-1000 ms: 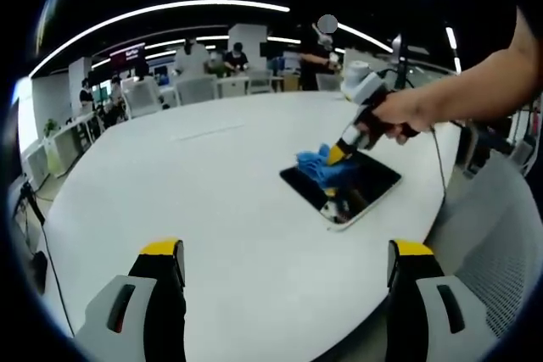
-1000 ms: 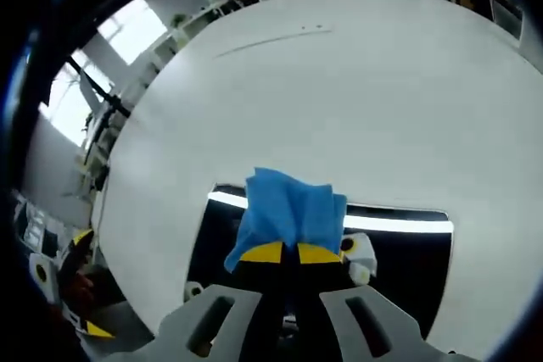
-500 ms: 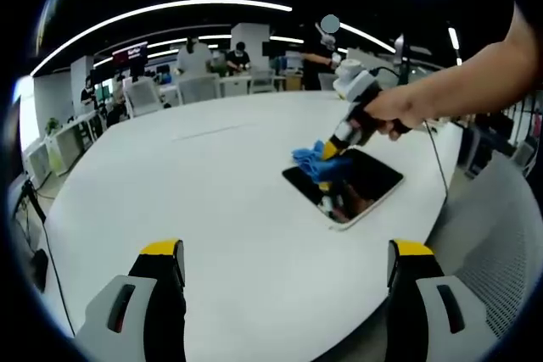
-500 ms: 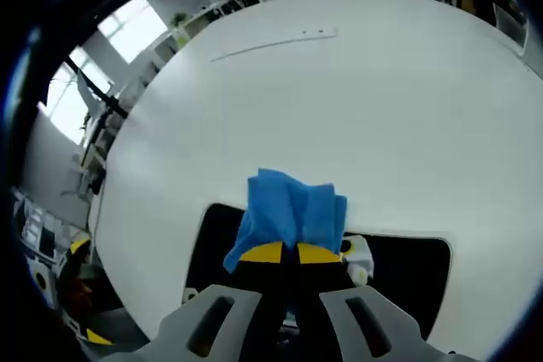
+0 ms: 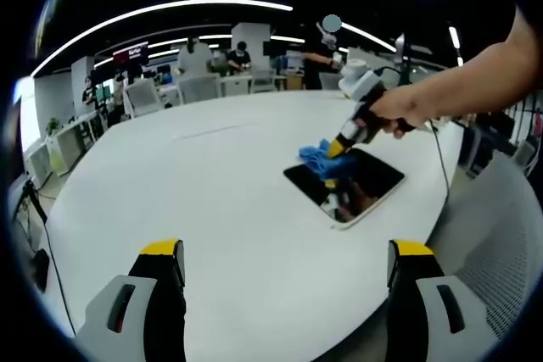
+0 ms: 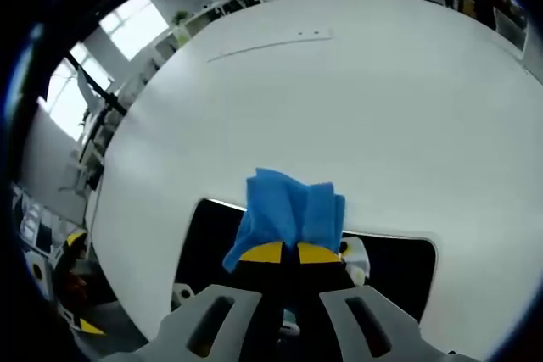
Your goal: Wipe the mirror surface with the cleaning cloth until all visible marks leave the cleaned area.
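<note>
Left gripper (image 5: 284,264): jaws spread wide with nothing between them, hovering over the near edge of the white table (image 5: 195,201), well apart from the work. Past it, toward the table's right side, the mirror (image 5: 345,186) lies flat on the tabletop, a dark rectangle with a light rim reflecting the tool above it. Right gripper (image 5: 338,148), held in a person's hand (image 5: 405,112), comes down at a slant onto the mirror's far-left part, its yellow tips pinching the blue cleaning cloth (image 5: 322,161), which is bunched and pressed on the glass. Right gripper view: jaws pressed together on the cleaning cloth (image 6: 290,213), fabric fanning up past the tips of the right gripper (image 6: 282,253); mirror (image 6: 212,239) dark on both sides below, table (image 6: 339,99) beyond. Far back: desks, chairs (image 5: 197,88) and people.
</note>
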